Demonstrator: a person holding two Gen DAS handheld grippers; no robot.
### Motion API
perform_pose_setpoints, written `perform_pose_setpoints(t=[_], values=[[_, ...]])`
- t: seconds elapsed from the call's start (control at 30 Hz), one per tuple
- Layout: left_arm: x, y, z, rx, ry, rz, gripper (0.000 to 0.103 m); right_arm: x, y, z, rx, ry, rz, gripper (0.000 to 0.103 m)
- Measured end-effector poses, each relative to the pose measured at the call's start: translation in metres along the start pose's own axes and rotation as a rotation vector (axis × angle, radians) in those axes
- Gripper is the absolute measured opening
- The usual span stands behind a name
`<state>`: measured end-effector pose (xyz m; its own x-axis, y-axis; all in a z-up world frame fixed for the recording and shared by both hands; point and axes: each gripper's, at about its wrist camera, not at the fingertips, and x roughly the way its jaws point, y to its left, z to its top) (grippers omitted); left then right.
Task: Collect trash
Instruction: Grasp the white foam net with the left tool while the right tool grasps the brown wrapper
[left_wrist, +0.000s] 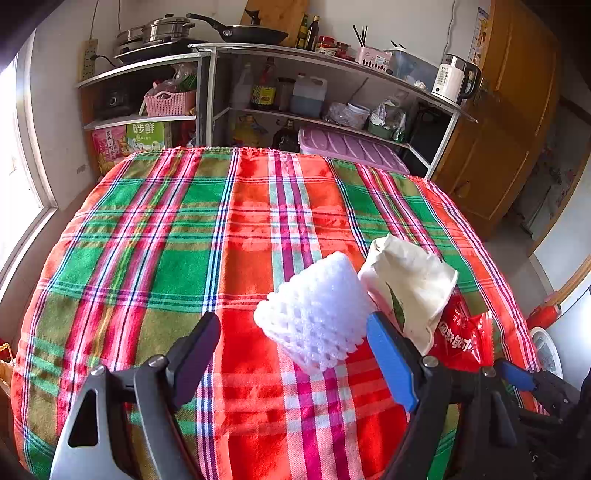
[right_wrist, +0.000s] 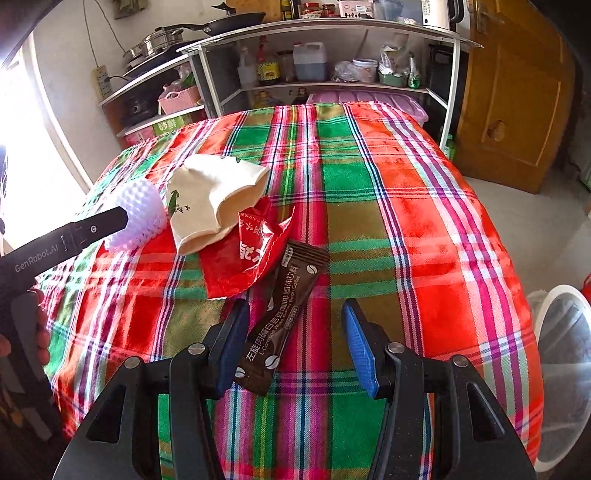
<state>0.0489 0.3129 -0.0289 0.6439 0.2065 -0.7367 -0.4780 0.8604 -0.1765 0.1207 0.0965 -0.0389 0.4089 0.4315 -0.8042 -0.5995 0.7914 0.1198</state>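
Note:
A white foam fruit net (left_wrist: 314, 314) lies on the plaid tablecloth (left_wrist: 221, 240), between the open fingers of my left gripper (left_wrist: 291, 328), nearer the blue right finger. Beside it lie a crushed cream paper cup (left_wrist: 410, 284) and a red wrapper (left_wrist: 461, 339). In the right wrist view the net (right_wrist: 136, 210), the cup (right_wrist: 210, 199), the red wrapper (right_wrist: 240, 258) and a brown coffee sachet (right_wrist: 284, 317) lie in a cluster. My right gripper (right_wrist: 295, 321) is open around the sachet's near end. The left gripper (right_wrist: 99, 225) reaches in beside the net.
A metal shelf unit (left_wrist: 295, 92) with bottles, pots and a pink basket stands behind the table. A wooden cabinet (left_wrist: 509, 122) stands at the right. A white bin with a plastic liner (right_wrist: 561, 365) sits on the floor by the table's right edge.

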Motion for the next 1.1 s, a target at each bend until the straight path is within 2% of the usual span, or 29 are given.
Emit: perform_pose_setpoints(t=[0.23, 0.27, 0.37, 0.43, 0.5, 0.67, 0.83, 0.87, 0.9, 1.1], values=[[0.012, -0.002, -0.001, -0.003, 0.019, -0.011, 0.082, 0.004, 0.004, -0.002, -0.029, 0.0, -0.05, 0.053], [0.012, -0.002, -0.001, -0.001, 0.02, -0.011, 0.08, 0.004, 0.003, -0.002, -0.028, -0.001, -0.051, 0.053], [0.016, -0.002, -0.002, -0.002, 0.033, -0.02, 0.067, 0.004, 0.004, -0.003, -0.029, -0.009, -0.053, 0.052], [0.017, -0.003, -0.002, -0.003, 0.04, -0.019, 0.06, 0.004, 0.005, -0.003, -0.031, -0.012, -0.059, 0.047], [0.018, -0.005, -0.003, 0.005, 0.041, -0.02, 0.055, 0.003, 0.004, -0.004, -0.03, -0.016, -0.058, 0.037], [0.018, -0.009, -0.004, 0.02, 0.044, -0.033, 0.038, 0.001, 0.001, -0.005, -0.016, -0.023, -0.054, 0.03], [0.015, -0.011, -0.006, 0.037, 0.038, -0.024, 0.032, 0.0, 0.0, -0.007, -0.013, -0.031, -0.053, 0.026], [0.014, -0.012, -0.007, 0.038, 0.038, -0.023, 0.03, -0.001, -0.001, -0.008, -0.01, -0.033, -0.054, 0.023], [0.013, -0.013, -0.007, 0.038, 0.036, -0.025, 0.029, -0.001, -0.002, -0.008, -0.007, -0.035, -0.054, 0.012], [0.0, -0.015, -0.012, 0.04, 0.013, -0.033, 0.028, -0.004, -0.003, -0.01, -0.013, -0.038, -0.046, 0.012]])
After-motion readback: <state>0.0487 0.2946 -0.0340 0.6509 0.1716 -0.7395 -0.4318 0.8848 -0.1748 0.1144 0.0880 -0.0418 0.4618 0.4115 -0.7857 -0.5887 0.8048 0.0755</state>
